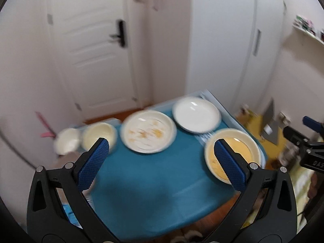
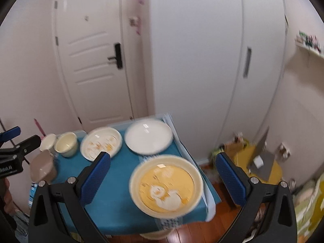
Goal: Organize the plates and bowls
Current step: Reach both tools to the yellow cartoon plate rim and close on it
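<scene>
Glossy ceramic white plate [image 2: 148, 136] catches light at the far edge of the tabletop [image 2: 113, 198], which wears matt teal cloth. Gripper fingers [image 2: 95, 179] carry knurled blue rubber pads; the floor [image 2: 194, 232] is polished wood.

Three plates on the blue-covered table [image 2: 121, 198]: one plain white plate [image 2: 148, 136] at upper centre, one speckled cream plate [image 2: 101, 143] centre left, one yellow plate with a white figure [image 2: 166, 185] lower centre, two small bowls, cream bowl [image 2: 66, 144] and white bowl [image 2: 48, 141], at left
</scene>
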{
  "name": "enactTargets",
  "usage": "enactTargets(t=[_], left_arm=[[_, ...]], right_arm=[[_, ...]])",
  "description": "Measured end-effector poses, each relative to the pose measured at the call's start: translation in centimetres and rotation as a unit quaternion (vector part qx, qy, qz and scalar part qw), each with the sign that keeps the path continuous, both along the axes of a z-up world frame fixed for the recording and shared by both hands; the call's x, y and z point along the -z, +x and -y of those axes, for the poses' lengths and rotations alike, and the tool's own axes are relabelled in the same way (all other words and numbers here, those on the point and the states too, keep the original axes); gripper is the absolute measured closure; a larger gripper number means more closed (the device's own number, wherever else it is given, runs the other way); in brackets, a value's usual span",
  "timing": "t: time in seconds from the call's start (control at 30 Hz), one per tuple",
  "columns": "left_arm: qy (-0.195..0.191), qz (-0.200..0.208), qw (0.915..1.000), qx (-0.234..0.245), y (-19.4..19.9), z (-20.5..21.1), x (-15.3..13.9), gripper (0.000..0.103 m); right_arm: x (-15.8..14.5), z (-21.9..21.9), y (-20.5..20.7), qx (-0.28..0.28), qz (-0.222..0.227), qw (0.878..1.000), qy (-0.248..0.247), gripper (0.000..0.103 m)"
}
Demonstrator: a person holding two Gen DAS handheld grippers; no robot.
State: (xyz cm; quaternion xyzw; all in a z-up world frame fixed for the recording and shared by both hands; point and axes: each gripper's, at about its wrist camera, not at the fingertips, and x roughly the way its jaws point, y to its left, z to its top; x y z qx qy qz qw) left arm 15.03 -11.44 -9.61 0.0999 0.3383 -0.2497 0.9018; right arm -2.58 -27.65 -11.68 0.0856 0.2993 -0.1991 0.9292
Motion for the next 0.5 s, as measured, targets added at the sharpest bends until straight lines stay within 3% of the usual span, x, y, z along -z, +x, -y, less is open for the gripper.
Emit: enactTargets(t=[0.23, 0.3, 0.4, 0.5], left_arm=[[0.024, -0.129, 0.9885, 0.075, 4.3, 7.2, 8.9, 0.002], [0.03, -0.17, 0.981, 0.089, 4.9, 8.8, 11.7, 0.008], [0.047, -0.22, 0.9693, 0.099, 5.8, 10.9, 15.5, 0.026], [0.057, -0.262, 0.9585, 0.097, 6.3, 12.3, 18.7, 0.033]], right_arm=[[7.5, 5.9, 0.6, 0.043, -0.067, 0.994, 0.081, 0.001], [9.8, 7.7, 1.0, 0.044, -0.083, 0.989, 0.116, 0.007], [12.9, 9.6, 1.8, 0.036, -0.107, 0.981, 0.159, 0.022], [15.7, 11.2, 2.6, 0.019, -0.128, 0.973, 0.193, 0.038]])
